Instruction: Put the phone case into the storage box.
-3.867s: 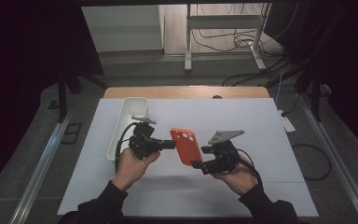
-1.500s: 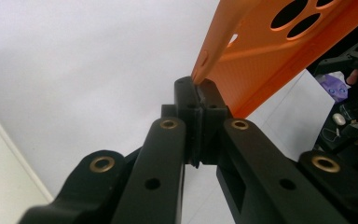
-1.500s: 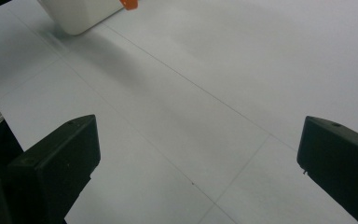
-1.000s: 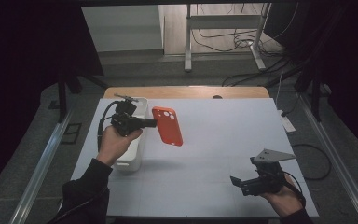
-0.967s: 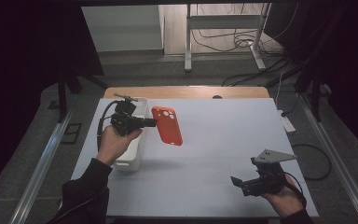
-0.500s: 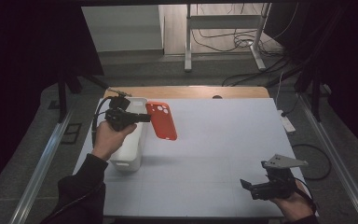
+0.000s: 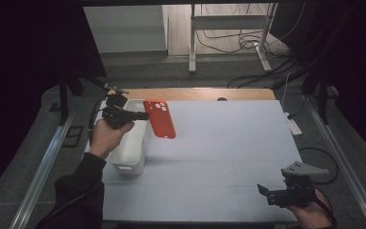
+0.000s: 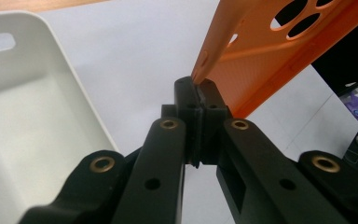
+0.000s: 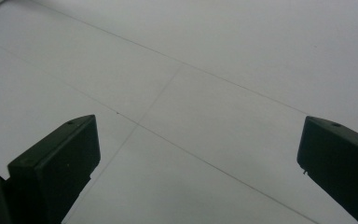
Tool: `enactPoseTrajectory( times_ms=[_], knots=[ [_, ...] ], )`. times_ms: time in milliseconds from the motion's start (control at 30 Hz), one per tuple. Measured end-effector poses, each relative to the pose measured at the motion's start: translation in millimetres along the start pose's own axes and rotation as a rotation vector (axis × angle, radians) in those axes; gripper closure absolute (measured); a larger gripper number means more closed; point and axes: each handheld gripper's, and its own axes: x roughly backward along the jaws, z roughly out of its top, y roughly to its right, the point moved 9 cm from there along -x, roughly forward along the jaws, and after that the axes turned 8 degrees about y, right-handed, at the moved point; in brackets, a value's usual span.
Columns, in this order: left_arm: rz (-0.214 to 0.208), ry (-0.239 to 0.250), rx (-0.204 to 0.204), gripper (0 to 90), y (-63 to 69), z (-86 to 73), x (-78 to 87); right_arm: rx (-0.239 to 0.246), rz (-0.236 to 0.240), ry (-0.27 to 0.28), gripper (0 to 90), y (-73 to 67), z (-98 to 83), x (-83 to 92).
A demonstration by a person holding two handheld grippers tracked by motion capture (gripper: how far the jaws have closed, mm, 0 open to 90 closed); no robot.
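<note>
1. Two grippers at a white table [image 7: 219, 157]: left gripper [image 7: 143, 115] far left, right gripper [image 7: 263, 190] near right, well apart.
2. Left gripper: jaws together, clamped on one edge of an orange phone case [image 7: 160, 118]. In the left gripper view the pads meet on the thin rim of the case [image 8: 279, 51], w/ the rest fanning up and right.
3. Case is off the table, held in the air just right of the white bin [image 7: 129, 143]; camera cutouts sit at its far end. High view shows it tilted, far end higher.
4. Bin stands at the table's left edge, long side running near-to-far. Left hand [image 7: 106, 137] is over it. The bin [image 8: 32, 107] lies left of the jaws in the left gripper view.
5. Right gripper: jaws wide apart, nothing btwn them; right gripper view has bare table [image 9: 205, 84] under the tips.
6. Right hand [image 7: 310, 214] sits at the near right corner, grey plate on top of its gripper.
</note>
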Motion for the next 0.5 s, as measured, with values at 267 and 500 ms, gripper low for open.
enactPoseTrajectory(
  times_ms=[267,500],
  knots=[
    [0.017,0.0,0.001,88.8,-5.7,6.1,4.7,-0.026,-0.037,-0.011,0.0,6.3,-5.7,7.9],
    [0.042,-0.01,0.004,88.9,-12.6,10.6,7.0,-0.032,-0.048,-0.02,0.0,8.1,-7.8,11.1]
  ],
)
